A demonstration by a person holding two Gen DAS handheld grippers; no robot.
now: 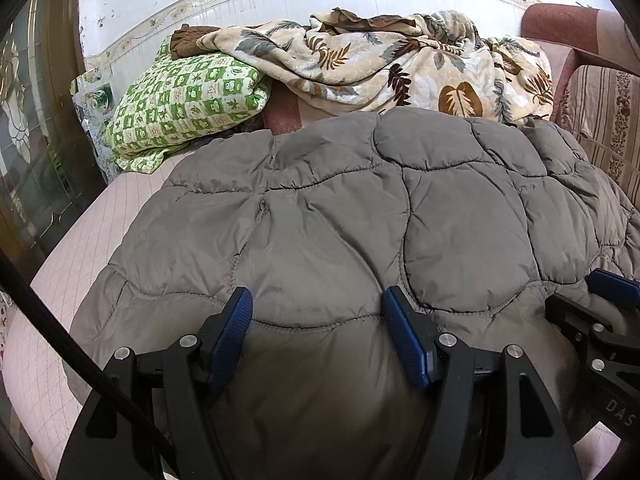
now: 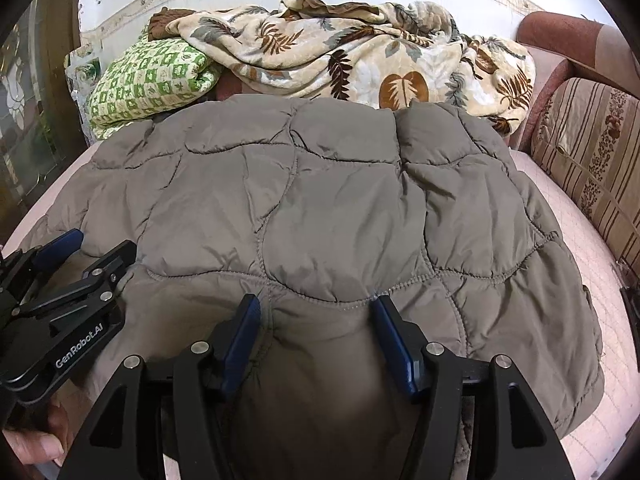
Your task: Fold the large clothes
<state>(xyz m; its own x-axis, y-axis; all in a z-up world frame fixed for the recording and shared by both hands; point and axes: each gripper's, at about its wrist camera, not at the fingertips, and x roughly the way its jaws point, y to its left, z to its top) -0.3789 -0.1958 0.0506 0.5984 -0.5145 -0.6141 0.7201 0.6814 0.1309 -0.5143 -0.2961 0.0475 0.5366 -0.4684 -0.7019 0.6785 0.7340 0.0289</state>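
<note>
Here, you had both tongs spread wide over the near edge of the grey quilted jacket, which lay flat on the pink bed. Your left gripper gripped nothing, nor did your right gripper. At twelve o'clock lay a leaf-print blanket; at ten o'clock, a green checked pillow.

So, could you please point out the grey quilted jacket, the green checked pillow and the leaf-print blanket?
grey quilted jacket (image 2: 340,200): right wrist view, middle panel.
green checked pillow (image 1: 180,108): left wrist view, top face.
leaf-print blanket (image 1: 400,60): left wrist view, middle folds.
</note>
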